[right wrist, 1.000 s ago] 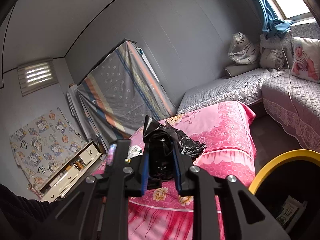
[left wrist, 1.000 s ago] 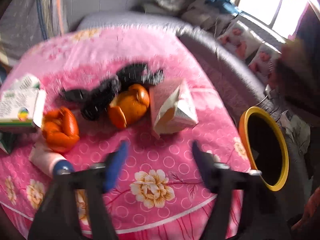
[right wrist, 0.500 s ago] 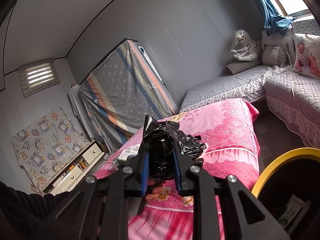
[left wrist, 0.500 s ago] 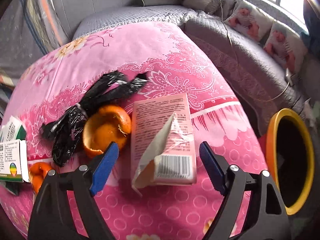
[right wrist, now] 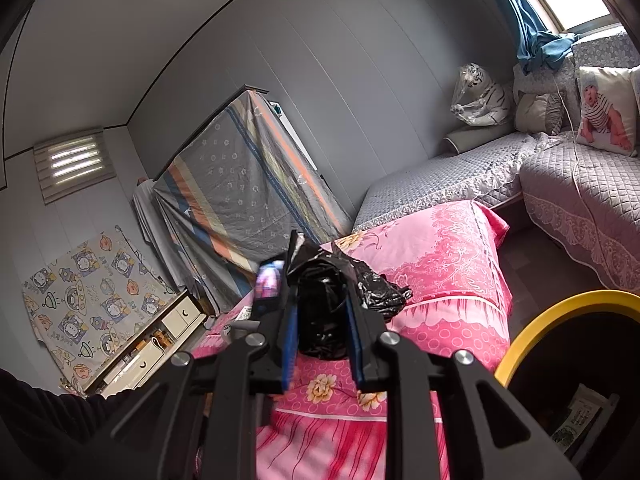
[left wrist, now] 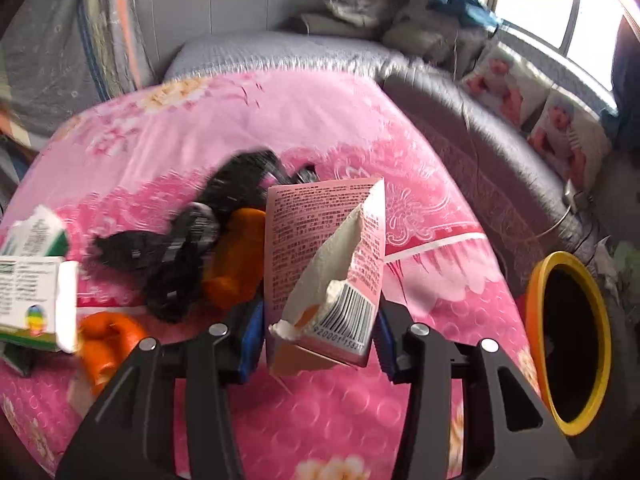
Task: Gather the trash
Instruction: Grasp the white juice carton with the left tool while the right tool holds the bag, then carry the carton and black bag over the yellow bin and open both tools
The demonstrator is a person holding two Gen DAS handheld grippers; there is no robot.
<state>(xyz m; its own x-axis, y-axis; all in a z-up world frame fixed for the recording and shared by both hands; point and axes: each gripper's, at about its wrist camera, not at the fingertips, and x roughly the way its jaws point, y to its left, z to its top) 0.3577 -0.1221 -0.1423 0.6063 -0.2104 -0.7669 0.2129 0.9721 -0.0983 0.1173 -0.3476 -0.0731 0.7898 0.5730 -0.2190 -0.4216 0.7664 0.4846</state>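
My left gripper [left wrist: 318,338] is shut on a torn pink carton [left wrist: 324,264] and holds it just above the pink bedspread [left wrist: 280,128]. Behind it lie a black plastic bag [left wrist: 184,252], orange peels [left wrist: 236,260] and a green-and-white box [left wrist: 32,296]. My right gripper [right wrist: 322,344] is shut on a crumpled black plastic bag [right wrist: 328,304], held in the air over the bed's corner. The yellow-rimmed trash bin [left wrist: 568,344] stands right of the bed; it also shows in the right wrist view [right wrist: 560,312].
A grey quilted sofa [right wrist: 580,184] with baby-print pillows [left wrist: 568,132] runs along the far and right sides. A covered cabinet [right wrist: 240,184] stands at the wall. A low white drawer unit [right wrist: 152,344] sits at the left. More peel [left wrist: 108,340] lies near the left finger.
My left gripper moved in over the pink carton, closed on it and lifted it. My right gripper stayed shut on the black bag and barely moved.
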